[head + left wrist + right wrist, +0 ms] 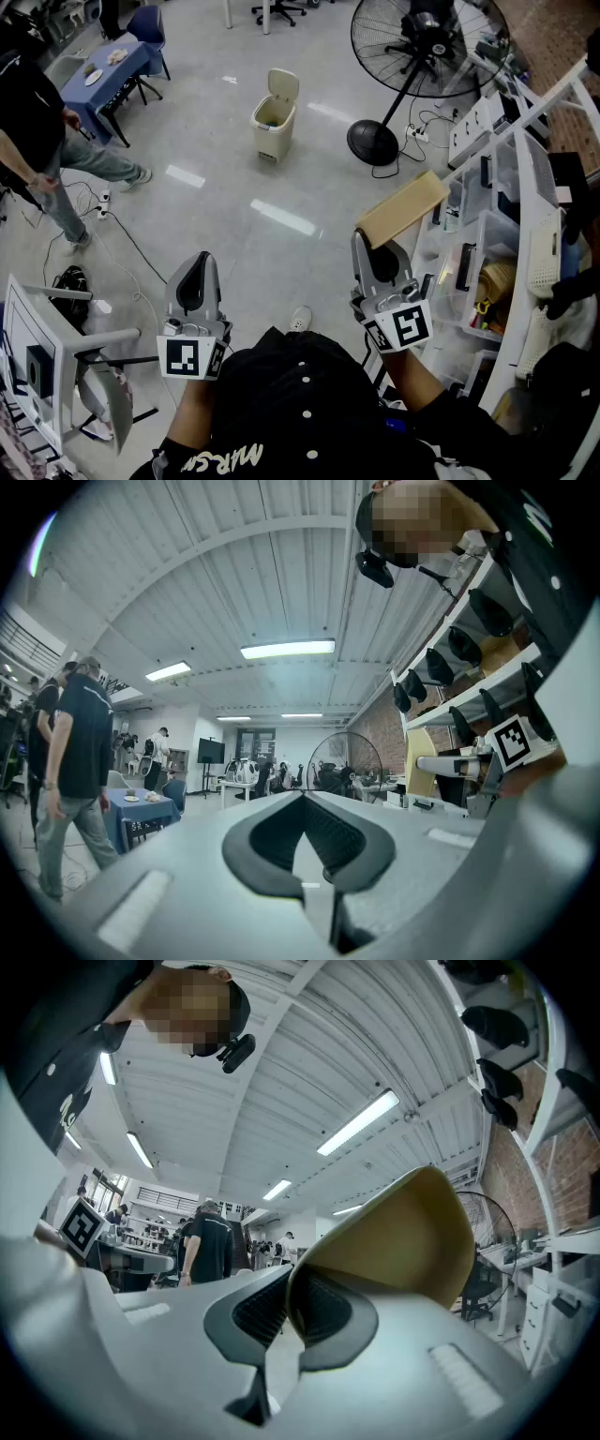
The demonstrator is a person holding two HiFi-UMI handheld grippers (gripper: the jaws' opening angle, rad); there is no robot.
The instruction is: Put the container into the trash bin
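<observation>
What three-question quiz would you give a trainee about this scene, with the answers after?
1. True or false: the trash bin has its lid up.
2. Which tongs grip the tan container? A: left. B: right. C: neither.
3. Fill in: in the head view, the big black thing standing on the floor to the right of the bin is a ____.
Key: 1 true. 2 B, the right tongs. 3 fan.

I see bare floor (253, 216) open up to the trash bin (274, 114); fan (424, 54) and shelves (525, 202) crowd the right.
</observation>
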